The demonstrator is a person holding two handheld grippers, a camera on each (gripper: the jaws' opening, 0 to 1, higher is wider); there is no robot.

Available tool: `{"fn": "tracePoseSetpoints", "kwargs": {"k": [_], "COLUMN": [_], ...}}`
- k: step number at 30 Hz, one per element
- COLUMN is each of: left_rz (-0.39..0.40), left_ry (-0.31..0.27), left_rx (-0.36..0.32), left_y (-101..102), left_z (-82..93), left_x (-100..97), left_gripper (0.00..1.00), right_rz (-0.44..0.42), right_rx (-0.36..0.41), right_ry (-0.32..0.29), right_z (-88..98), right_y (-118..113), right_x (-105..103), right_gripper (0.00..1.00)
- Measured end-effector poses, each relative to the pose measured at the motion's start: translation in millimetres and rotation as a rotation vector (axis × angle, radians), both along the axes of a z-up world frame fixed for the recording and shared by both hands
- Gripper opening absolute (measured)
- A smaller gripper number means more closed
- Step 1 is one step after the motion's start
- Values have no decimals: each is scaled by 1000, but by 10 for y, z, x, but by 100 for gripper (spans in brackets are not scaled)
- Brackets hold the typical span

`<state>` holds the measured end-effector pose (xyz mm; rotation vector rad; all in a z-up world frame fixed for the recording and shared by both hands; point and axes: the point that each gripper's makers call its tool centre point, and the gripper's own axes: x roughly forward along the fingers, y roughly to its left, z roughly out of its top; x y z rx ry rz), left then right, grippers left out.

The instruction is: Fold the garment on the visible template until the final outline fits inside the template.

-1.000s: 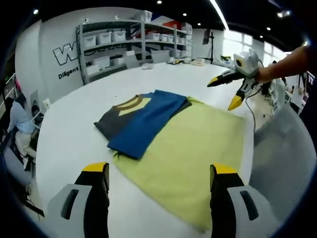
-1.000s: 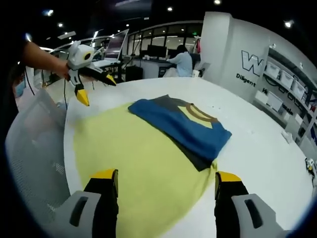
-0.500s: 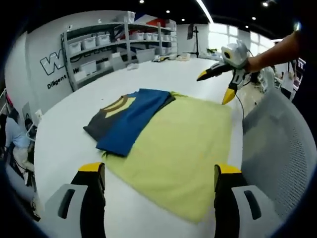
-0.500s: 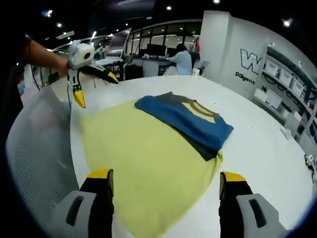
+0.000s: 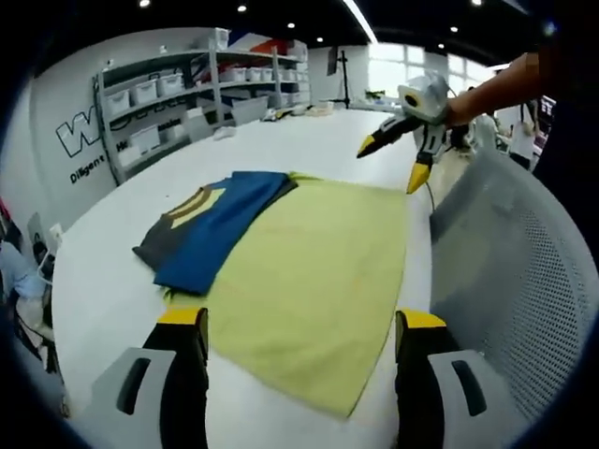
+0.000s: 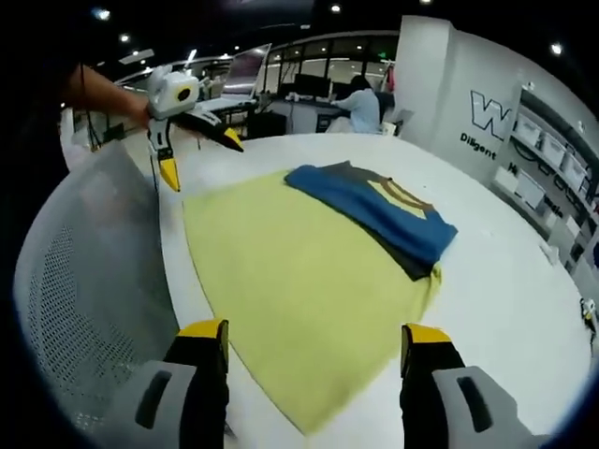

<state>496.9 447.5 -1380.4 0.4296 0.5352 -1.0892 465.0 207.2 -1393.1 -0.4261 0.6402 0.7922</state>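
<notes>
Both grippers have pulled back from the cloth — left gripper (image 5: 292, 323) and right gripper (image 6: 314, 332) hover with fingers spread wide, holding nothing. Folded blue garment (image 5: 217, 223) lies on the yellow template's (image 5: 314, 271) far edge, spilling onto the white counter (image 5: 309, 140).

The left gripper view is looking from above the table's near edge, facing across the yellow-green template (image 5: 309, 271) toward the shelves (image 5: 178, 94) at 11 o'clock. The right gripper view is looking from the opposite corner, facing the desks at 12 o'clock. Both are standing back, not close. They are sharing the template (image 6: 299, 281), the folded garment (image 5: 211, 229) (image 6: 384, 210) and the white table (image 5: 112, 271) (image 6: 505, 281).
</notes>
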Motion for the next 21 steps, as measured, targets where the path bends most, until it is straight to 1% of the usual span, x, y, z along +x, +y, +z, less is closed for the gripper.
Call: {"fn": "tracePoseSetpoints", "kwargs": {"k": [3,5,6,7,9,11,13,16,17,18,19,21], "left_rz": [-28,-82,-105,-113,-112,-92,-95,-114,-126,-136,-146,-155], "left_ry": [0,-14,-29,-34,-29,6,4,9,18,21,19,14], "left_rx": [12,44,58,62,78,81,80,96,107,116,134,143], "left_y": [28,69,93,101,147,179,188,206,217,225,240,248], "left_z": [-11,-47,-60,-68,-136,-199,-222,-277,-310,-331,-362,-382], "left_x": [-70,-156,-197,-210,-240,-261,-286,-358,-391,-411,-423,-434], "left_gripper": [77,76,74,71,70,72,71,67,66,64,63,61], "right_rz": [37,73,78,80,83,86,91,111,94,92,84,67], "right_rx": [-38,-67,-79,-85,-95,-113,-119,-163,-171,-174,-165,-158], "right_ry": [15,6,15,24,37,59,71,117,132,139,144,154], "right_z": [-60,-86,-117,-137,-184,-238,-272,-367,-394,-406,-415,-417], "right_y": [8,9,-2,-7,-25,-46,-45,-79,-97,-102,-105,-110], "right_x": [-55,-89,-114,-133,-162,-208,-242,-324,-329,-332,-322,-314], "right_gripper": [66,60,58,57,53,49,41,24,17,14,15,23]}}
